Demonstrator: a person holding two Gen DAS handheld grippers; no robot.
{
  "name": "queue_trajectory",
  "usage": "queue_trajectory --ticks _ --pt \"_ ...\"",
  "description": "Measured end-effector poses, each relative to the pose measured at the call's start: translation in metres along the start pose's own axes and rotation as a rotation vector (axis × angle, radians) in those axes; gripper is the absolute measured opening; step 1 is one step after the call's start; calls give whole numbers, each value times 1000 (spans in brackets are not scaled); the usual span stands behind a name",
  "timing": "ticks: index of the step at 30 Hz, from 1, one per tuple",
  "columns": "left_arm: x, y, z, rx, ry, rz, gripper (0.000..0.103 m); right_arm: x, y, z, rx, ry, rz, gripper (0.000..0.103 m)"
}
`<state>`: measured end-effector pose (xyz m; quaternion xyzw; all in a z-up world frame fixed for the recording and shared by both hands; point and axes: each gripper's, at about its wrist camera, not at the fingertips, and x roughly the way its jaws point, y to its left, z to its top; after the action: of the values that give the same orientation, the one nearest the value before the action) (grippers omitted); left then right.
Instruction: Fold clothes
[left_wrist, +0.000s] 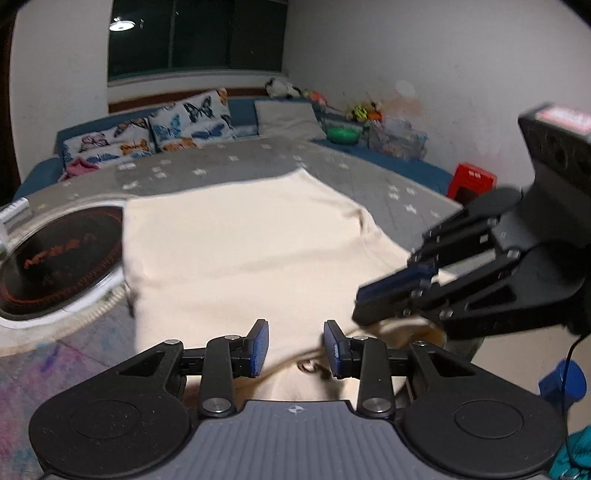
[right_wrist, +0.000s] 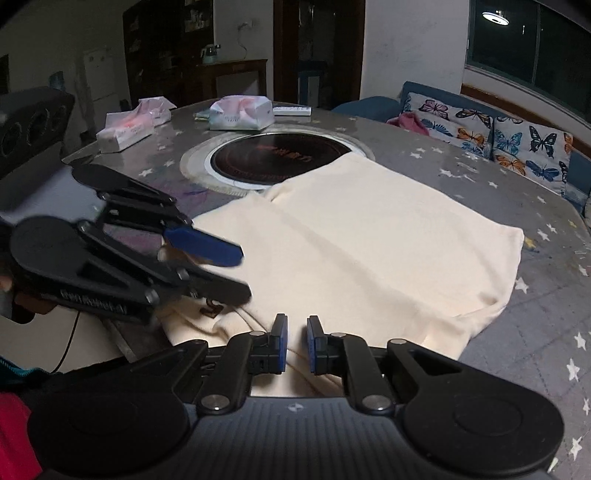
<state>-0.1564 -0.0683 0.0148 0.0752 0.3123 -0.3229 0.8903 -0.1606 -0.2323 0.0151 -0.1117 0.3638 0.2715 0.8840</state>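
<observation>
Left wrist view: the left gripper (left_wrist: 294, 349) holds its blue pads a moderate gap apart with nothing pinched; the cream garment (left_wrist: 236, 254) spreads ahead of the fingers across the grey starred table (left_wrist: 258, 162), and its collar edge lies just below and between the pads. To the right of these fingers the right gripper (left_wrist: 369, 299) reaches in low over the near edge of the cloth. Left of the fingers sits the round cooktop (left_wrist: 55, 258), its rim partly covered by the fabric.

Right wrist view: the right gripper's pads stand narrow, almost together; the blur makes it hard to say whether a fold is caught, but the gap looks empty.

The garment is soft, light and limp, so it should sag and crease when lifted. The collar and near shoulder edges look like the sensible holds, one per gripper.
</observation>
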Motion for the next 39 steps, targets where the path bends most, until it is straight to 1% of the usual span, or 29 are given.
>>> queue_trajectory --ticks 3,6,9,12,14,18,24,25,26,27,29,30,31,32,33,37,38,39 --pt "-7 4 1 -10 -8 -11 35 -8 -5 -1 27 -10 -8 11" --pt "-23 10 -1 -9 -22 -11 36 -14 -18 -9 87 4 -22 11" --pt "-42 15 -7 12 -24 -21 37 -17 -29 -18 137 22 -17 11" --pt "-57 16 -16 53 0 -22 38 -26 -33 -21 159 12 -9 12" --pt "-64 13 -22 99 11 -20 40 -30 -32 -21 140 11 -16 16" --pt "-62 2 -31 194 12 5 41 -37 -27 -20 87 18 -28 18" --pt "-45 -12 -36 302 -30 32 41 -47 -16 -21 -13 29 -46 33" --pt "-43 -13 -35 312 -37 28 38 -50 -13 -22 -31 31 -47 36" --pt "-41 -14 -35 322 -44 23 29 -52 -11 -23 -51 33 -47 40" --pt "-40 -15 -35 330 -51 21 25 -54 -9 -24 -70 35 -47 41" --pt "-39 -16 -34 340 -64 27 12 -57 -4 -27 -121 42 -52 43" --pt "-39 -13 -32 329 -70 28 9 -58 -2 -28 -147 44 -53 44" --pt "-39 -9 -27 304 -73 24 8 -58 1 -29 -172 45 -52 48" --pt "-39 -5 -22 275 -75 18 7 -58 3 -30 -194 42 -54 55" --pt "-39 -1 -17 246 -77 12 7 -58 5 -30 -213 34 -51 57" --pt "-32 18 4 146 -79 0 5 -52 10 -26 -274 8 -31 58" --pt "-29 21 8 126 -76 -4 0 -48 11 -25 -286 4 -25 59" --pt "-26 25 13 107 -73 -6 0 -45 11 -24 -300 -3 -21 59"
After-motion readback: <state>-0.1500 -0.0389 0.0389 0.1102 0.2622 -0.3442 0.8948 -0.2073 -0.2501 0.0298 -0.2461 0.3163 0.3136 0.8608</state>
